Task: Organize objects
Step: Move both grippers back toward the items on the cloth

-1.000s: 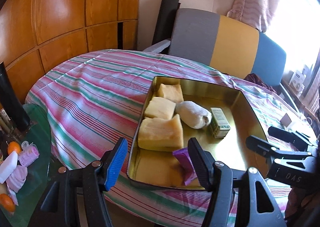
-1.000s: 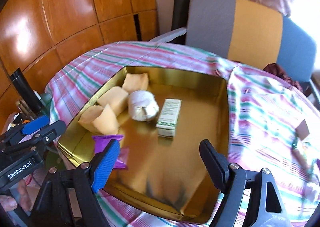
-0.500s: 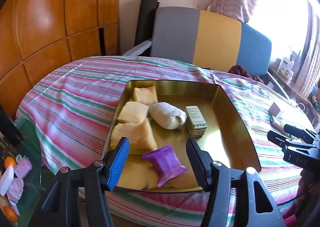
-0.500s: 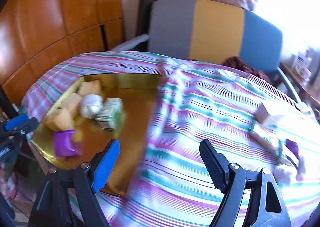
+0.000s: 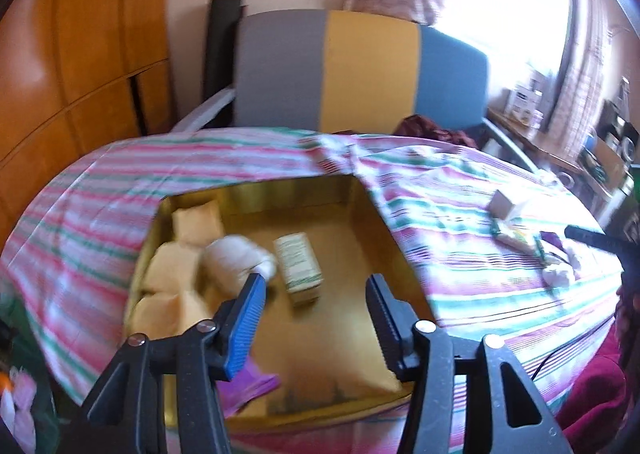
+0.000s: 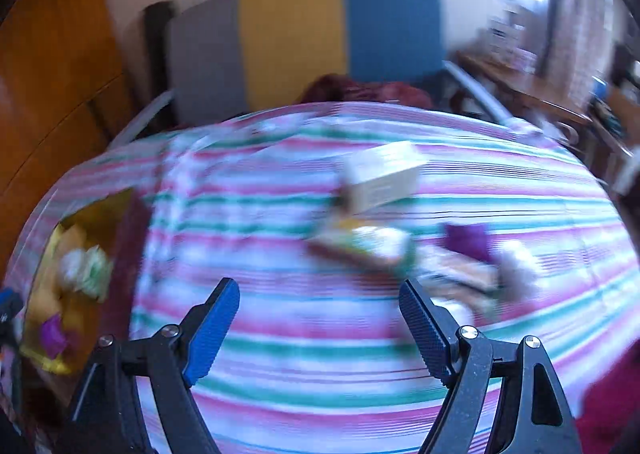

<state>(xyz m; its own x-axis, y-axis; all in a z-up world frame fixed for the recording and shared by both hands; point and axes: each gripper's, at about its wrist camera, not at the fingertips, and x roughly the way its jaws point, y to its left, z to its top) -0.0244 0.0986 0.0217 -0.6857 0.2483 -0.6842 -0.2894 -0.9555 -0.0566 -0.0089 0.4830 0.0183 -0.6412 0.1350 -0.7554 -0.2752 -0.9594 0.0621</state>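
- Left hand-held gripper (image 5: 316, 312) over tray (image 5: 360, 194), empty, jaws closing; purple packet (image 5: 248, 382) in tray beneath it.
- Right hand-held gripper (image 6: 320, 318) wide, empty, right of tray, nearing box (image 6: 382, 178) and blurred clutter (image 6: 460, 258).
- Risk: hasty reach, wrong item pinched or box knocked away.

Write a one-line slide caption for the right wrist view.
Empty, open right gripper over the striped tablecloth, facing a blurred small box and scattered items.
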